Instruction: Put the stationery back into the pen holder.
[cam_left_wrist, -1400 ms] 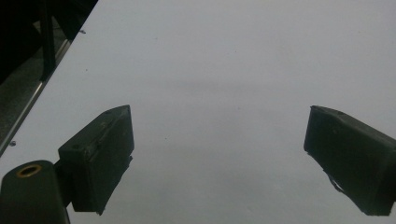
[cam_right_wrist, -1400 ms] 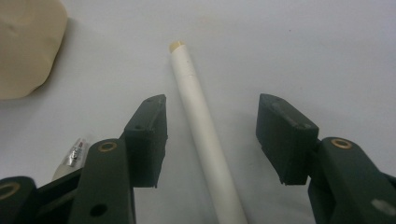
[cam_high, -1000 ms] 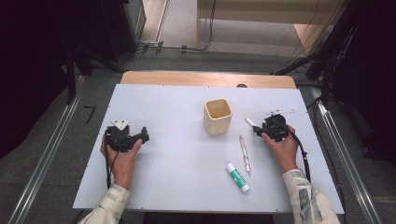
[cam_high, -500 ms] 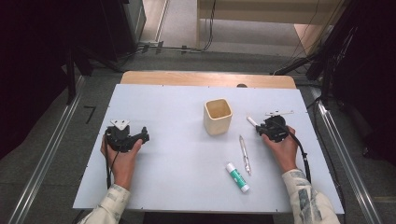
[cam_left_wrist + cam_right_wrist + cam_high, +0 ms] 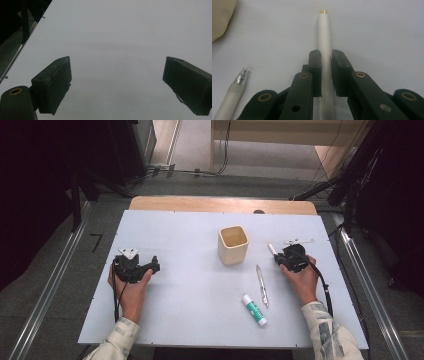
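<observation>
On the right side of the white table [image 5: 180,230], my right gripper [image 5: 280,258] rests in a hand. Its jaws have just been closing, and they now press on a white pen [image 5: 324,37] that lies flat between them. The pen's gold tip points away from the gripper [image 5: 326,56], toward the far left in the high view, where the pen [image 5: 271,248] sticks out. My left gripper [image 5: 154,265] is held low over the table's left side. In the left gripper view its jaws stand wide apart around bare table [image 5: 117,82].
A beige square cup [image 5: 233,245] stands upright mid-table, left of the right gripper; its edge [image 5: 220,17] shows in the right gripper view. A silver-tipped pen [image 5: 262,285] and a green-and-white glue stick [image 5: 254,310] lie near the front.
The right gripper's jaws have closed onto the white pen. Both hands and the other objects stayed where they were.
</observation>
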Action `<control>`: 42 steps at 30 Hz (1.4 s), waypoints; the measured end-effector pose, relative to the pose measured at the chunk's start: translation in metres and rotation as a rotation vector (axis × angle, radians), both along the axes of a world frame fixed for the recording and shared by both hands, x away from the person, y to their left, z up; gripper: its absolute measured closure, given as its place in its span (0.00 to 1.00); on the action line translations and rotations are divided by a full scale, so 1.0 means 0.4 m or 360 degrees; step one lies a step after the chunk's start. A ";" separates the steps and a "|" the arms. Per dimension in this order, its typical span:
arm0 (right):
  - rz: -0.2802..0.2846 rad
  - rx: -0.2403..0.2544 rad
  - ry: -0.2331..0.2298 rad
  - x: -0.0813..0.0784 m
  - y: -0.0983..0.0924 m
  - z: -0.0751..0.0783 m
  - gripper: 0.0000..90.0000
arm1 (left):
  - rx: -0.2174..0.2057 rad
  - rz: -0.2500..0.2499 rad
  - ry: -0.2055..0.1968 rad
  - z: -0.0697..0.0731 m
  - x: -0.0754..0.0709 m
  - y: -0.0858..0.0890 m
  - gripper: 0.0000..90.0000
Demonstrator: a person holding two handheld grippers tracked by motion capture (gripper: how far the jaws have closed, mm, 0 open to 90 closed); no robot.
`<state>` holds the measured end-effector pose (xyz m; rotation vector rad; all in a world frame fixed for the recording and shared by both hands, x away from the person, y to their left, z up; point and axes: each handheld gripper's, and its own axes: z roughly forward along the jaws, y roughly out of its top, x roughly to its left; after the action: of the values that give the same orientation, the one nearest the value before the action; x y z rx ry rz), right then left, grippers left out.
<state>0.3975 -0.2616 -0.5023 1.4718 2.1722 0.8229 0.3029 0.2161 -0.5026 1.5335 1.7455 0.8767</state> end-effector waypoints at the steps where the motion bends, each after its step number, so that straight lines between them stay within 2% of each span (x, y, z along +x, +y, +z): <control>1: -0.0004 0.0004 0.0003 0.000 -0.001 0.000 0.85 | 0.0000 -0.0001 0.0000 0.000 0.000 0.000 0.10; 7: -0.0006 0.0040 0.0021 0.002 -0.006 0.003 0.85 | -0.0002 0.0000 0.0000 0.000 0.000 0.001 0.10; 12: -0.0021 0.0063 0.0004 0.000 -0.012 0.012 0.85 | -0.0002 0.0001 0.0001 0.000 0.000 0.001 0.10; 23: 0.0003 0.0119 -0.0047 -0.011 -0.010 0.050 0.86 | -0.0004 0.0001 -0.0002 0.000 0.001 -0.001 0.10; 42: 0.0125 0.0212 -0.0139 -0.033 0.049 0.134 0.85 | -0.0005 -0.0009 -0.0011 0.004 -0.002 -0.005 0.10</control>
<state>0.3842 -0.2422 -0.4487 1.3913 2.1588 1.0572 0.3022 0.2142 -0.5008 1.5310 1.7359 0.8747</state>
